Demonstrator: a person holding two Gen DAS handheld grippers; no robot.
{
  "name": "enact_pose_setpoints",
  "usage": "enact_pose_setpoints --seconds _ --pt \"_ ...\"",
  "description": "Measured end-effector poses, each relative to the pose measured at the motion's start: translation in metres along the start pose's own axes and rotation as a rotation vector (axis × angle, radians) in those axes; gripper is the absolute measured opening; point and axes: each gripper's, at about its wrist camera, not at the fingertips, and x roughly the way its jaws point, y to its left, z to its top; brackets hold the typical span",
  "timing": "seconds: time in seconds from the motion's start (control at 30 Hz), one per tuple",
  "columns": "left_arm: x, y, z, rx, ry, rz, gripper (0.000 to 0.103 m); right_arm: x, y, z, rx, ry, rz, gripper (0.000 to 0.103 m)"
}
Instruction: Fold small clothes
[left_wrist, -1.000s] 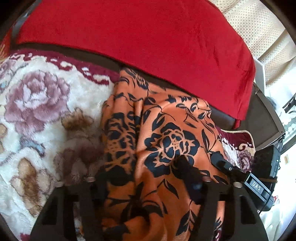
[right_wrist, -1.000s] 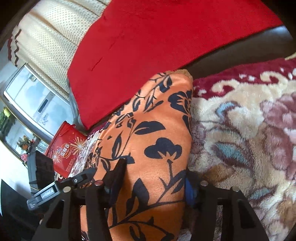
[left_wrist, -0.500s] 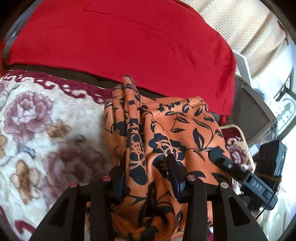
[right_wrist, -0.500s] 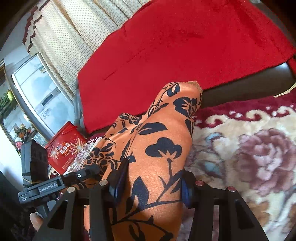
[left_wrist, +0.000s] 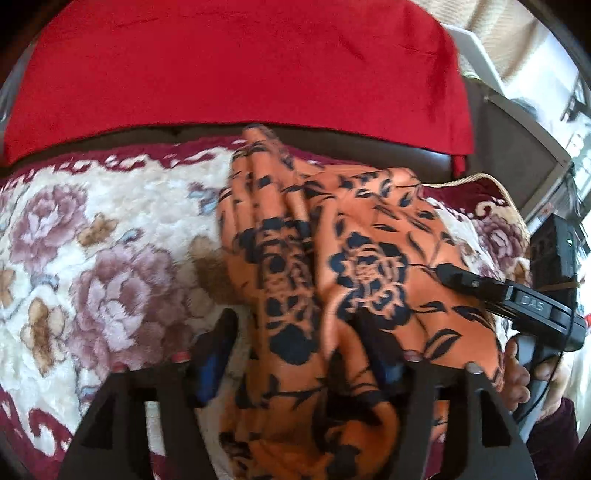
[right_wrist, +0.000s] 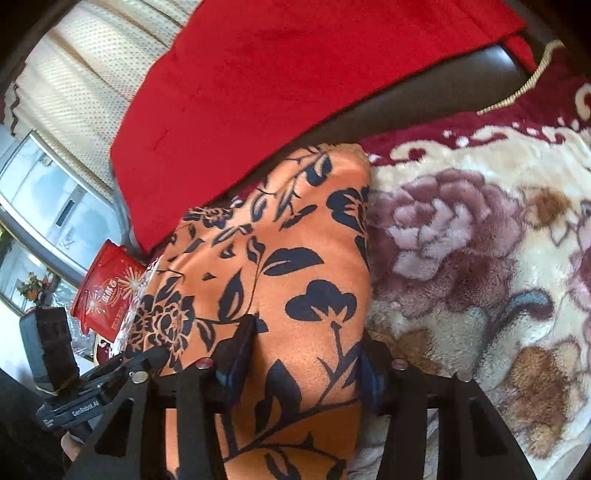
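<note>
Orange floral garment (left_wrist: 362, 266) on plush blanket (left_wrist: 110, 236), right gripper's (right_wrist: 303, 354) jaws around it.

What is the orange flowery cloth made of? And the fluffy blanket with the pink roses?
The orange cloth looks like a thin, soft fabric with a faint velvety nap, perhaps brushed polyester: it drapes in loose folds and has a dull sheen. The rose blanket looks like thick plush fleece: its pile stands up in fuzzy tufts. The exact fibres can't be told from looks.

Orange floral garment (right_wrist: 295, 280) between right gripper (right_wrist: 303, 354) fingers
</note>
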Motion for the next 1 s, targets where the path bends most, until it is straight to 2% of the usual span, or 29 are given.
enact_pose_setpoints --seconds 0.07,0.17,0.3,0.37,0.43,0.53,0.67,0.73,0.8,0.9,1.0 --pt "0.001 0.005 0.0 -0.009 0.009 -0.009 0.072 -0.001 0.002 0.003 0.009 0.008 -0.022 0.061" --pt "-0.005 0.003 -0.003 0.02 -0.002 0.017 0.073 -0.011 0.01 0.008 -0.027 -0.004 -0.074 0.061" --pt "-0.013 0.0 -0.005 0.066 -0.02 0.049 0.073 -0.039 0.028 0.009 -0.111 -0.151 -0.18 0.061" --pt "-0.018 -0.004 -0.008 0.091 -0.035 0.068 0.073 -0.049 0.037 0.008 -0.141 -0.205 -0.157 0.061" --pt "-0.019 -0.007 -0.012 0.124 -0.053 0.098 0.073 -0.051 0.045 0.005 -0.163 -0.202 -0.118 0.061" --pt "-0.019 -0.008 -0.017 0.145 -0.062 0.125 0.075 -0.043 0.061 -0.006 -0.206 -0.162 -0.133 0.057" --pt "-0.014 -0.007 -0.022 0.132 -0.054 0.151 0.08 -0.023 0.073 -0.037 -0.269 -0.107 -0.229 0.055" --pt "-0.012 -0.008 -0.023 0.128 -0.06 0.168 0.081 -0.02 0.074 -0.053 -0.294 -0.136 -0.294 0.055" --pt "-0.014 -0.01 -0.023 0.121 -0.065 0.184 0.081 -0.022 0.077 -0.058 -0.3 -0.156 -0.323 0.055" --pt "-0.021 -0.012 -0.028 0.111 -0.084 0.205 0.081 -0.044 0.075 -0.068 -0.243 -0.198 -0.28 0.055" --pt "-0.03 -0.013 -0.037 0.093 -0.106 0.213 0.081 -0.059 0.078 -0.086 -0.242 -0.222 -0.265 0.055"
